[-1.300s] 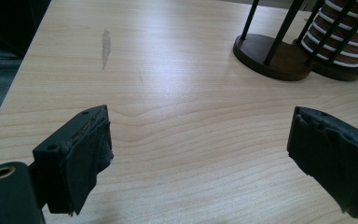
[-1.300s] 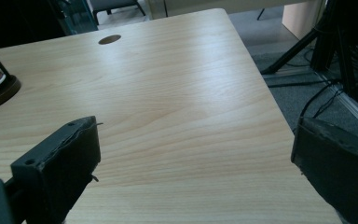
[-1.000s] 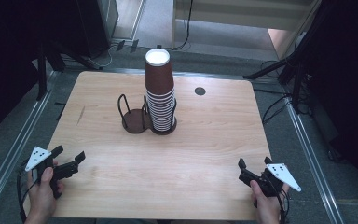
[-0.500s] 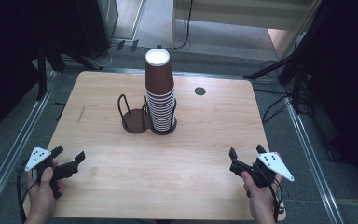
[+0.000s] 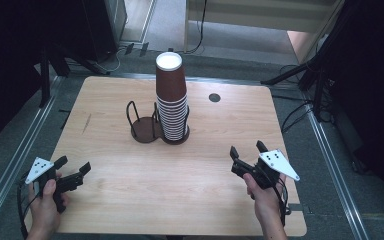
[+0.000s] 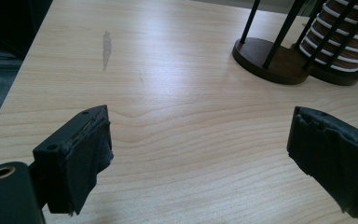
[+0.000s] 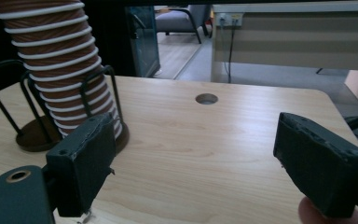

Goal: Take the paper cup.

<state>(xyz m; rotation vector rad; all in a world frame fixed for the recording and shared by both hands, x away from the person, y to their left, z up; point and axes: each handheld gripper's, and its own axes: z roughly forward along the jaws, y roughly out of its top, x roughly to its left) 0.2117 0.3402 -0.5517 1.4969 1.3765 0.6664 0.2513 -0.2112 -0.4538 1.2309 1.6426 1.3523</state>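
A tall stack of brown paper cups [image 5: 172,100] with white rims stands upside down in a dark wire holder [image 5: 177,134] at the table's middle. Beside it on the left is a second, empty wire holder [image 5: 142,125]. My left gripper [image 5: 72,167] rests near the front left corner, open, nothing between its jaws. My right gripper [image 5: 247,148] hovers at the front right, open and pointed toward the cups. The cup stack [image 7: 63,70] and empty holder [image 7: 25,126] appear ahead in the right gripper view. The empty holder [image 6: 268,53] and cup stack [image 6: 342,35] sit far ahead in the left gripper view.
The wooden table [image 5: 115,195] has a round cable hole [image 5: 214,97] at the back right. Metal rails run along both sides on the floor. Dark stands and cables surround the table.
My right gripper has risen and moved inward and forward, from the front right edge toward the cups. My left gripper has stayed still.
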